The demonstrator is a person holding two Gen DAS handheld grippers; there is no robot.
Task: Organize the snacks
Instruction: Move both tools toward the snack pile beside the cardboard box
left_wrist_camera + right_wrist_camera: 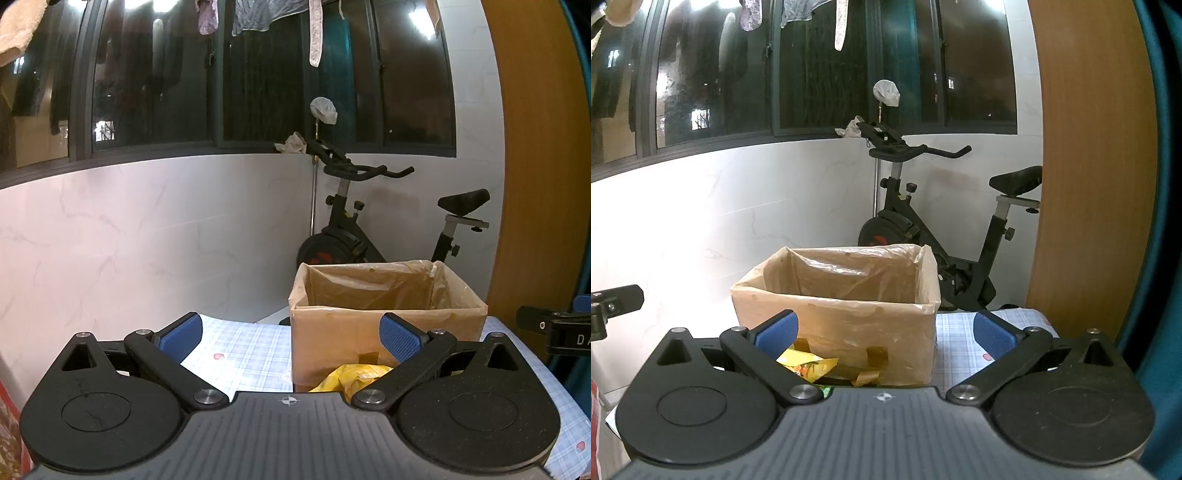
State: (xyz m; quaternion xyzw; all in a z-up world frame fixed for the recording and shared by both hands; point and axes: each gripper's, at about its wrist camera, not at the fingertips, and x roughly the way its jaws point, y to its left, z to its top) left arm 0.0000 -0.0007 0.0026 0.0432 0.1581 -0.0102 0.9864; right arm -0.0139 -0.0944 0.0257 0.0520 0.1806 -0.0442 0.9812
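Note:
A cardboard box [332, 332] lined with clear plastic stands on a table with a blue checked cloth [243, 354]; it also shows in the right wrist view [849, 328]. A yellow snack packet [351, 376] lies on the table in front of the box, also in the right wrist view [809, 363]. My left gripper [291, 336] is open and empty, held above the table before the box. My right gripper [886, 332] is open and empty, also facing the box. The inside bottom of the box is hidden.
An exercise bike [354, 229] stands behind the table by a white tiled wall [147, 240]. A wooden panel [1089, 184] rises at the right. The other gripper's black body [554, 332] shows at the right edge. A green packet edge [823, 389] peeks beneath the right gripper.

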